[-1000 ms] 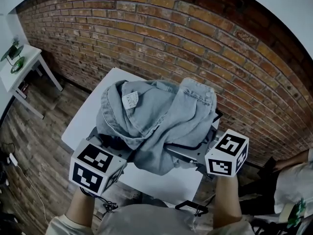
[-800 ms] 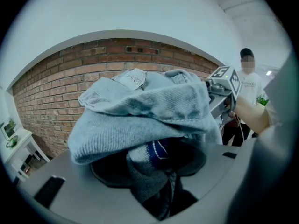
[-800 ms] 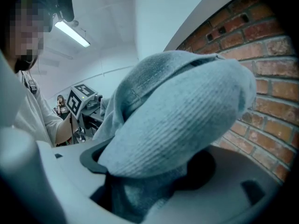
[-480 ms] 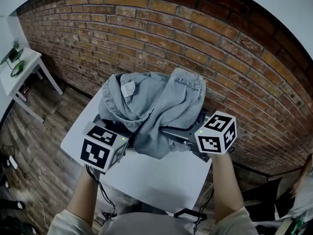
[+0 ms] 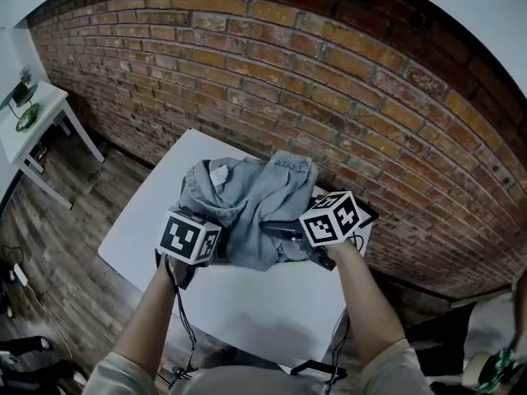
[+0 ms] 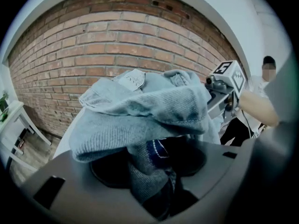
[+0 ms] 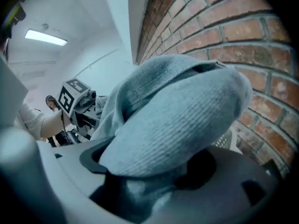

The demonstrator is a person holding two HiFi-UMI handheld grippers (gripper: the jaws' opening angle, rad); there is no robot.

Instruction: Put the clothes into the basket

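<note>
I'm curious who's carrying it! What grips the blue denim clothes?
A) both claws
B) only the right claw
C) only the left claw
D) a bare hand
A: the left claw and the right claw each have a fold of the denim garment pinched between their jaws.

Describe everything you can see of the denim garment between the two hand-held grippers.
The denim garment is pale blue woven cloth with stitched seams and a white label near its top. Bunched and crumpled, it sits over the white table's far half. The left hand-held gripper and right hand-held gripper each pinch a fold from opposite sides.
</note>
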